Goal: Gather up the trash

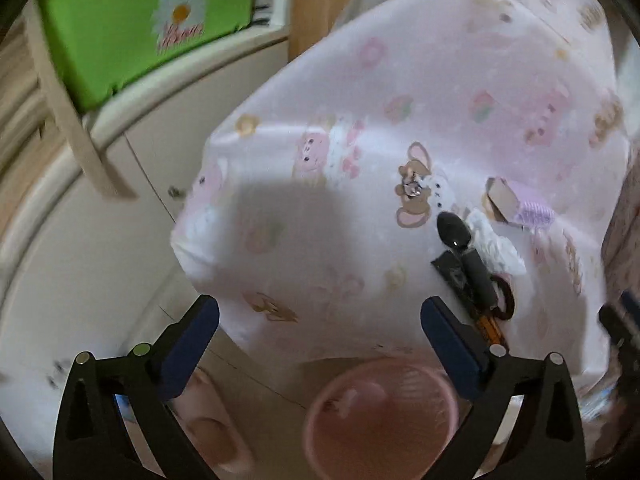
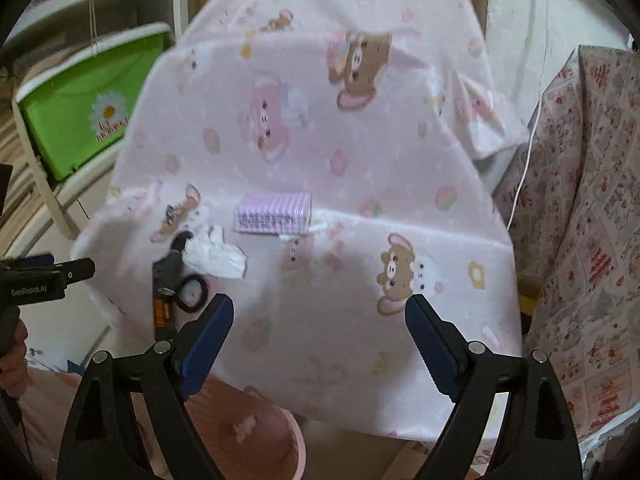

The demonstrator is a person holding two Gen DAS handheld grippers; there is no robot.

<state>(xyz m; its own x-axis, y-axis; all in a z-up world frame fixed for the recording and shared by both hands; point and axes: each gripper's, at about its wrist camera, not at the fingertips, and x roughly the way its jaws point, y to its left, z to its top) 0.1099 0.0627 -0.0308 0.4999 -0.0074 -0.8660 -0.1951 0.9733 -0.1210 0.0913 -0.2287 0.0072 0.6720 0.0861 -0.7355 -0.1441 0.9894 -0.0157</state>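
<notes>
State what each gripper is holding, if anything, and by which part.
Nothing is held. The left gripper and right gripper are both open and empty above the pink cloth.

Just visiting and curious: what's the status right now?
Left gripper and right gripper open, empty. Crumpled tissue on pink cloth, spoon touching it. Pink bin below.

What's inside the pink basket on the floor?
The pink basket holds at least one small pale scrap, blurry. The gripper fingers hide part of its rim, so more could be inside.
</notes>
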